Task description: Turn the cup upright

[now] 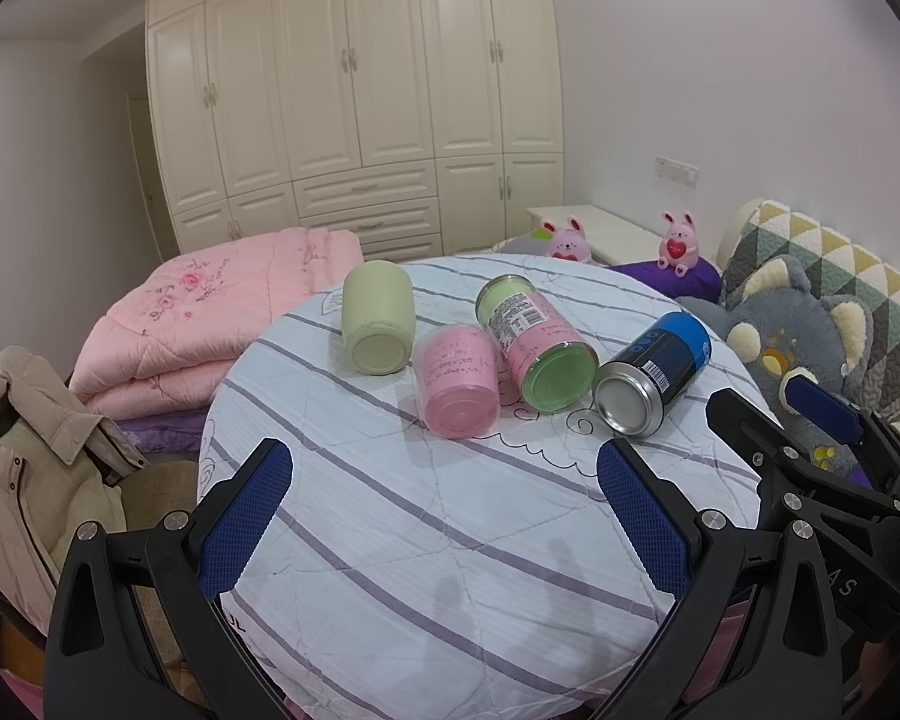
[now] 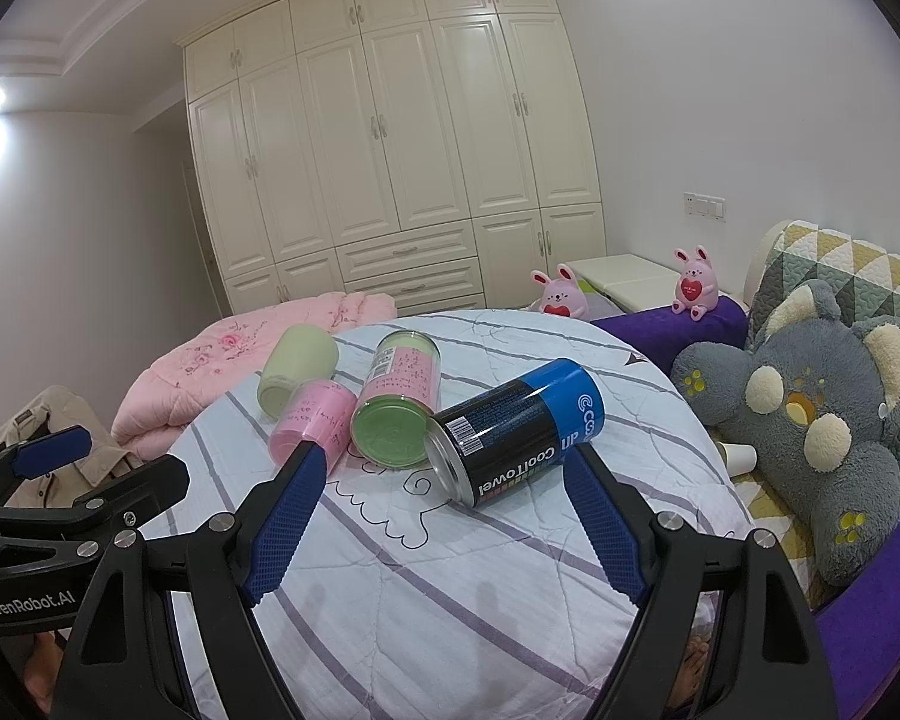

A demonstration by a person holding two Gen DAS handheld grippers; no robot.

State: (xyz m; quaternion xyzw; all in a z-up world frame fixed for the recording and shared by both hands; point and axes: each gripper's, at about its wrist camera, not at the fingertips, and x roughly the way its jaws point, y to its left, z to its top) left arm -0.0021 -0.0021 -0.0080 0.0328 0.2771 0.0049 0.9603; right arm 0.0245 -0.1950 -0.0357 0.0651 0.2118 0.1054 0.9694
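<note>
4 cylindrical containers are lying on their sides on the round striped quilted table (image 1: 450, 540) — the black-and-blue metal can (image 2: 513, 429) is sitting nearest the spread-open right gripper (image 2: 444, 522). The left gripper (image 1: 444, 516) is hovering released too. Approach seems underway — next, closing around that can.

Left gripper (image 1: 444, 510): jaws spread wide, nothing between them; blue pads (image 1: 243, 525) face inward; body black, level, pointing forward.
Right gripper (image 2: 444, 510): jaws spread wide, nothing gripped; blue pads (image 2: 282, 525) face inward; body black, level, pointing forward.
Relative position: side by side, apart, not touching; the right one shows at the right edge of the left wrist view, the left one at the left edge of the right wrist view.
</note>
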